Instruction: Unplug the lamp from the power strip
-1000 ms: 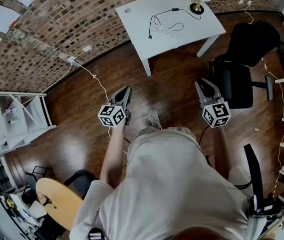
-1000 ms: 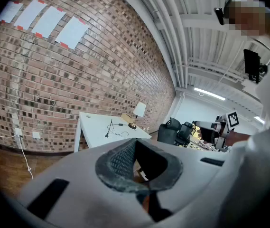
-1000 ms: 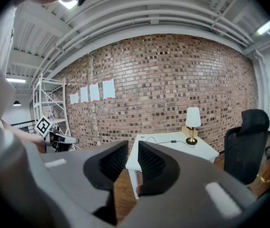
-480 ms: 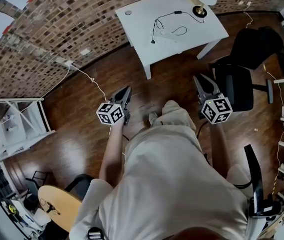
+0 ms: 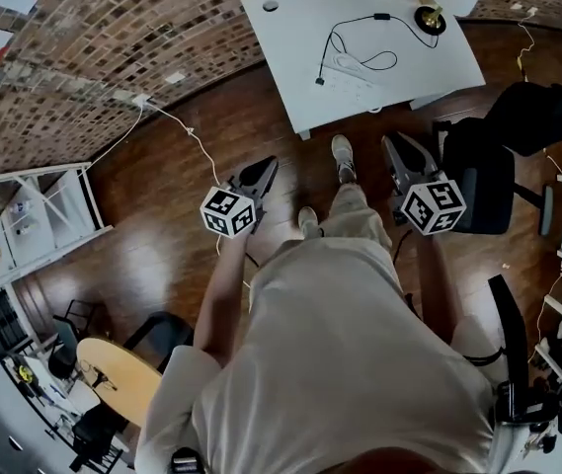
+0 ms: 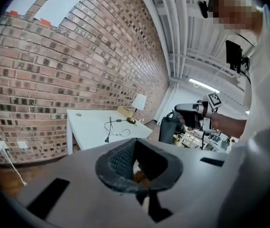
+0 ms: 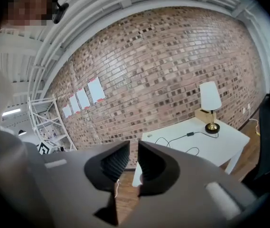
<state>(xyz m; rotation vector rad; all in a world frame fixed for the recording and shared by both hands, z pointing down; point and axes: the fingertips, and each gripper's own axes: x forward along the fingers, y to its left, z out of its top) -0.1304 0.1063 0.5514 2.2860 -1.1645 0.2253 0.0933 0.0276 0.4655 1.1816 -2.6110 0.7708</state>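
The left gripper (image 6: 135, 146) has its jaws pressed together on nothing. The right gripper (image 7: 134, 148) shows a narrow gap; its jaws have just been closing, with nothing between them. In the head view both are held out over the wood floor (image 5: 177, 200), well apart from the white table (image 5: 300, 38) at 12 o'clock. The lamp (image 5: 427, 16) stands at the table's 1 o'clock corner. Its black cord (image 5: 360, 20) runs toward 7 o'clock, to the strip (image 5: 355, 72) near the table's middle. A black chair (image 5: 493, 151) sits at the right gripper's 3 o'clock.

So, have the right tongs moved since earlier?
Yes, toward the white table: it and the lamp look larger in the right gripper view. The right tongs, empty, have just been closing.
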